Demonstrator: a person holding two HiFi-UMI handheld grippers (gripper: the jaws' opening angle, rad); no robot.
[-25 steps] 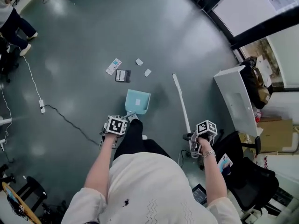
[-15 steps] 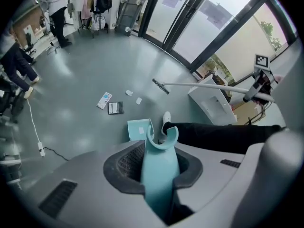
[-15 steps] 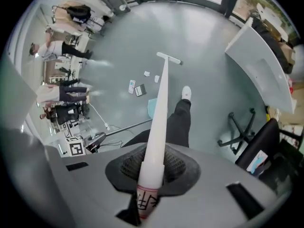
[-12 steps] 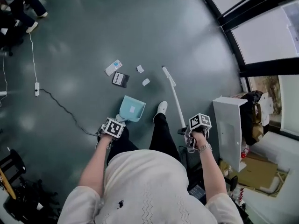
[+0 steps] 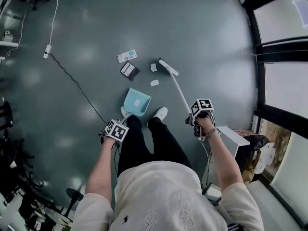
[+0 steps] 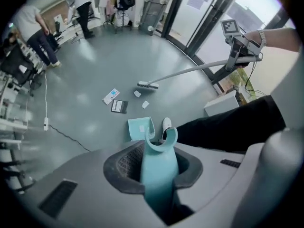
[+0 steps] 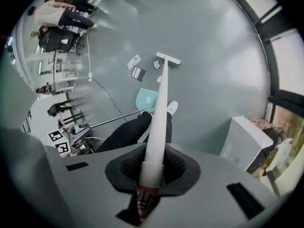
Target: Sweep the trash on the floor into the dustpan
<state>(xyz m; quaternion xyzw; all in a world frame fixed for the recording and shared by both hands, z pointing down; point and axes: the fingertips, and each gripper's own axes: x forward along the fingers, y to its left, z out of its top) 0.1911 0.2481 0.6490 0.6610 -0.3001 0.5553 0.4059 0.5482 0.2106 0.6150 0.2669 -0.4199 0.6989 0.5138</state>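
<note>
A teal dustpan (image 5: 135,102) rests on the grey floor, its mouth facing the trash. My left gripper (image 5: 117,130) is shut on its handle (image 6: 159,165). My right gripper (image 5: 199,110) is shut on the white broom stick (image 7: 158,127). The broom head (image 5: 168,67) touches the floor just right of a small paper scrap (image 5: 153,67). A second scrap (image 5: 154,83) lies nearer the dustpan. A black packet (image 5: 129,70) and a white card (image 5: 126,56) lie to the left, beyond the pan.
A black cable with a power strip (image 5: 47,51) crosses the floor at the left. My white shoe (image 5: 160,113) stands beside the dustpan. A white cabinet (image 5: 232,138) is at the right, with glass walls (image 5: 281,57) behind it. People (image 6: 33,27) stand far off.
The broom head has swung left and now sits beside the paper scraps. I have stepped forward, and the cabinet has slid back to my right. The dustpan stays below the trash.
</note>
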